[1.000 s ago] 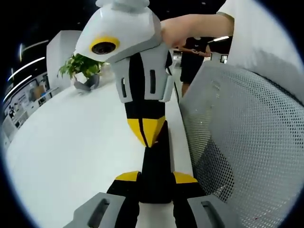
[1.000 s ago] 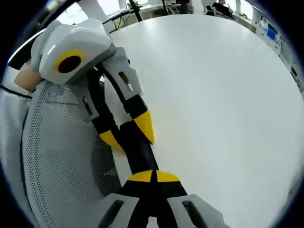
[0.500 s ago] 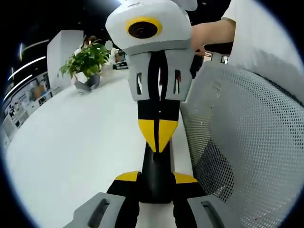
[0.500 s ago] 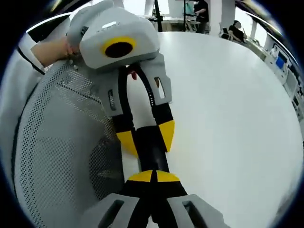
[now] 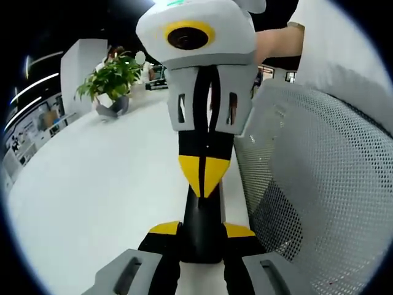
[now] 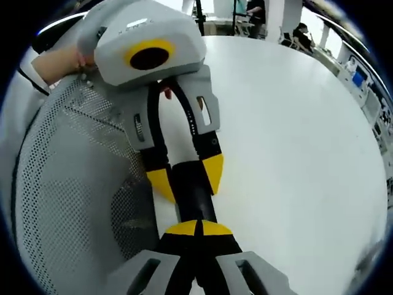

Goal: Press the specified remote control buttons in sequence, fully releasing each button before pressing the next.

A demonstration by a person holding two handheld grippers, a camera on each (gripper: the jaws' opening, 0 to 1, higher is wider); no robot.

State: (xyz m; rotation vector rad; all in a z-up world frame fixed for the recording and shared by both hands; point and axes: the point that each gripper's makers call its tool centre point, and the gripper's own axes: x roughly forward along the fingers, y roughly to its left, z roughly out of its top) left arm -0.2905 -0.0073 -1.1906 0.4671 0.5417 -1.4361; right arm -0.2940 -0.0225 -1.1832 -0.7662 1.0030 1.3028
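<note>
You are holding the slim black remote control (image 5: 201, 222) clamped between the left gripper's (image 5: 201, 232) yellow-tipped jaws at the white table's (image 5: 98, 184) edge, beside the grey mesh chair back (image 5: 319, 184). The right gripper (image 6: 198, 228), jaws shut with nothing between them, is now resting tip-down on the remote, having swung square in the last second; the press looks underway.

Both tongs (image 5: 202, 212) meet on the black remote (image 5: 201, 227) — white table (image 5: 92, 184).
</note>
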